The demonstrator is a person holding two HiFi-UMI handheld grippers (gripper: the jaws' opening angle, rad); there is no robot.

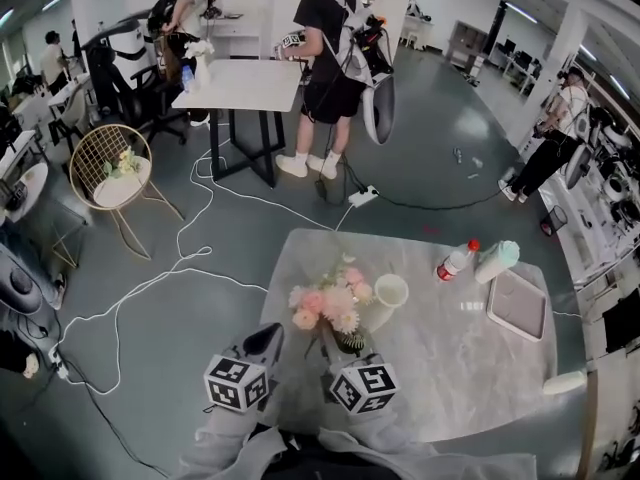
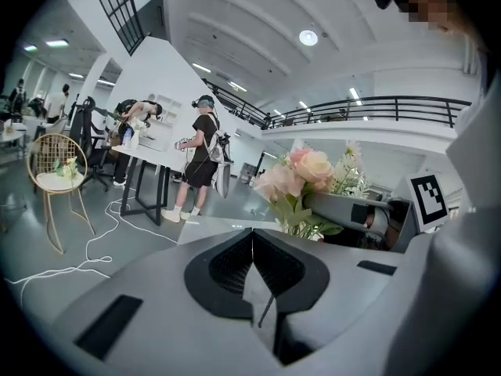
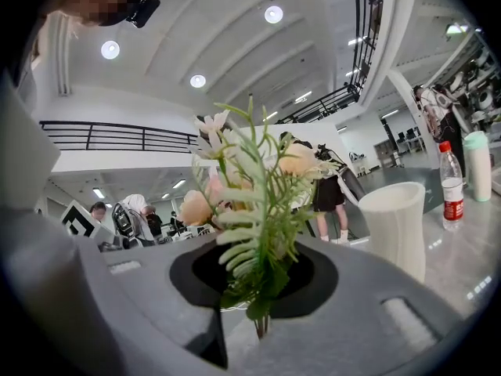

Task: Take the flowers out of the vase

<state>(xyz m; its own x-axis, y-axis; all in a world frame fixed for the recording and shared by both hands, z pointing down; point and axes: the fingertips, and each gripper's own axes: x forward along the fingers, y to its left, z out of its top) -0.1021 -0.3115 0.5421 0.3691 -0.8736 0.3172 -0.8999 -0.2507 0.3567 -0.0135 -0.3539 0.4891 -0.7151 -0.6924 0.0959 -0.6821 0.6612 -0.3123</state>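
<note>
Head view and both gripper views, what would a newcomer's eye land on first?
The pink and peach flowers draw the eye first, their stems pinched in the right gripper over the near part of the marble table. Just right of them stands the white vase, with nothing sticking out of it. The left gripper is shut on nothing, beside the bouquet.

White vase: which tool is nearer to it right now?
Right. The right tool, gripping the flowers, sits just beside the vase; the left tool is farther off, beyond the flowers.
</note>
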